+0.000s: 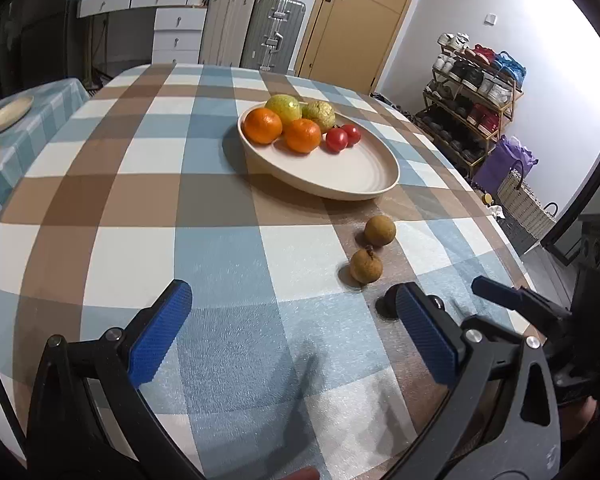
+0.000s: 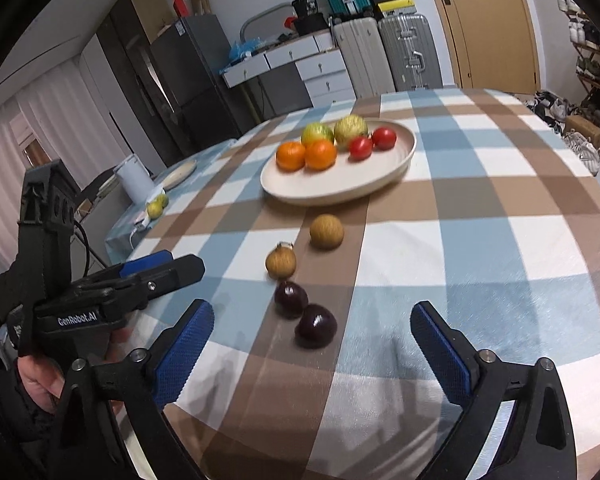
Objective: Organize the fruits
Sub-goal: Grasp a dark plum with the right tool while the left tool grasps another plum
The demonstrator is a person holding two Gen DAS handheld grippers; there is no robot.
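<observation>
Tabletop (image 2: 480,240) covered with a blue, brown and white checked cloth. A cream plate (image 2: 340,188) stands toward the far side, carrying two oranges (image 2: 306,155), two yellow-green fruits (image 2: 334,130) and two red tomatoes (image 2: 372,143), all grouped at its far rim.

Loose fruit lies on the cloth in a line running from the plate toward the near edge: two tan round fruits (image 2: 304,246), then two dark purple fruits (image 2: 304,312), the purple pair touching or nearly so.

Right gripper (image 2: 312,356): jaws spread wide, empty. The nearer purple fruit lies just ahead of the gap between the blue pads, left of its centre, not touched by either pad.

Left gripper (image 1: 296,328): jaws spread wide, empty. It is held to the left of the fruit line; the tan fruits lie ahead and to the right of its gap. A hand (image 2: 40,380) grips its handle.
</observation>
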